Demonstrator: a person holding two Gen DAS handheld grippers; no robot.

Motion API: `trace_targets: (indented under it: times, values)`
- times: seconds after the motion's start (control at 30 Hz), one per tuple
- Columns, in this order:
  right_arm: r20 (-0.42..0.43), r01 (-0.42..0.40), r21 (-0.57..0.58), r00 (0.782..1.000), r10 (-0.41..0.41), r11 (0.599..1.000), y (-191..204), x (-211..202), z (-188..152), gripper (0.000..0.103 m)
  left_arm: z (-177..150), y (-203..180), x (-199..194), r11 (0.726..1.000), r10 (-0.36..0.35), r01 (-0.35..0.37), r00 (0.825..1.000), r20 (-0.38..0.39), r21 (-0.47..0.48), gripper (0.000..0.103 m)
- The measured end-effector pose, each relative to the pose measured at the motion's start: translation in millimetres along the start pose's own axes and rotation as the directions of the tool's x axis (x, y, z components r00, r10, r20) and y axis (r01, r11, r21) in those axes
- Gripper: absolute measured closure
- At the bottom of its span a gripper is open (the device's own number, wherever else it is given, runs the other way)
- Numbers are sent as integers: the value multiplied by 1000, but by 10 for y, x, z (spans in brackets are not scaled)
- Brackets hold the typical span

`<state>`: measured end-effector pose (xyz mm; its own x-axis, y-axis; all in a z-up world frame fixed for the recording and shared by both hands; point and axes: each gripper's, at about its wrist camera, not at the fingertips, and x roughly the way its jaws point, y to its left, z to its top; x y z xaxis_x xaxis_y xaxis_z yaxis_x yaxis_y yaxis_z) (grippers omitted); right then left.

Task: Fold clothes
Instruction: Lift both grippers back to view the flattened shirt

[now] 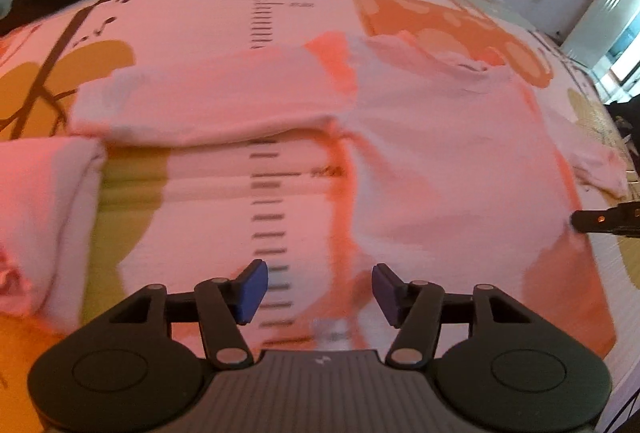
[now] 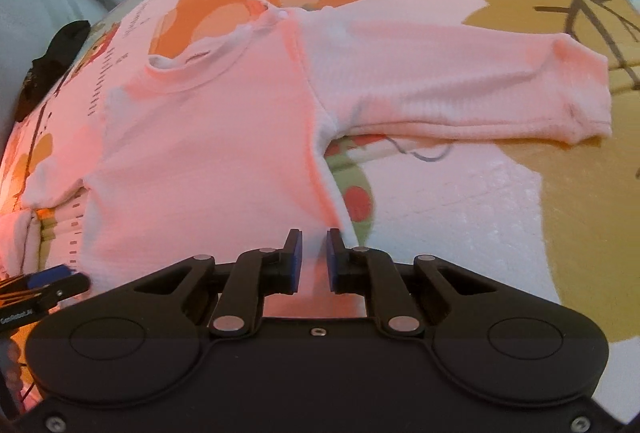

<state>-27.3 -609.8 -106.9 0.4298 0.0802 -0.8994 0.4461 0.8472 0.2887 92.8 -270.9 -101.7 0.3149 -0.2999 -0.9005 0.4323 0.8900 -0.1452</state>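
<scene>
The pink long-sleeved top [image 2: 224, 137] is lying flat on the printed play mat [image 2: 520, 233], sleeves spread, ready for folding. The right gripper [image 2: 313, 257] is pinching the hem's corner, jaws nearly together on fabric, tilting steeply downward. The left gripper [image 1: 318, 291] is hovering over the other hem corner, jaws apart, gripping nothing.

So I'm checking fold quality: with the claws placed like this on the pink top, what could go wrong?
1. The right claw pinches the pink top at its hem, while the left claw is open over the mat, so a lift now could skew the fold.
2. Both sleeves lie spread and may drag or bunch.
</scene>
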Motion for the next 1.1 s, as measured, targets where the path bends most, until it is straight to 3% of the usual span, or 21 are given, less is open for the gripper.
trace_targets:
  times: [0.17, 0.27, 0.37, 0.53, 0.77, 0.97, 1.1]
  values:
    - [42, 2, -26, 999, -1, 1000, 72, -239, -94, 90, -77, 47, -274, 999, -36, 38, 998, 47, -38, 42]
    - [41, -40, -44, 998, 42, 998, 162, -397, -195, 90, -118, -63, -418, 996, -87, 89, 994, 72, -25, 41]
    - [3, -81, -54, 997, 81, 995, 234, -467, -329, 90, -201, -247, -490, 987, -159, 158, 985, 72, 17, 41]
    - [-83, -102, -55, 992, 97, 993, 270, -455, -584, 90, -399, -500, -459, 976, -208, 206, 978, 22, 63, 40]
    - [-132, -45, -65, 991, 36, 997, 212, -361, -889, 89, -679, -622, -343, 982, -172, 175, 984, -43, 76, 40]
    - [-168, 13, -51, 985, -21, 999, 111, -291, -991, 89, -807, -566, -308, 990, -128, 132, 989, -72, 49, 31]
    - [-170, 60, -57, 983, -68, 997, 80, -324, -1010, 87, -876, -545, -322, 991, -112, 117, 991, -76, 60, 30]
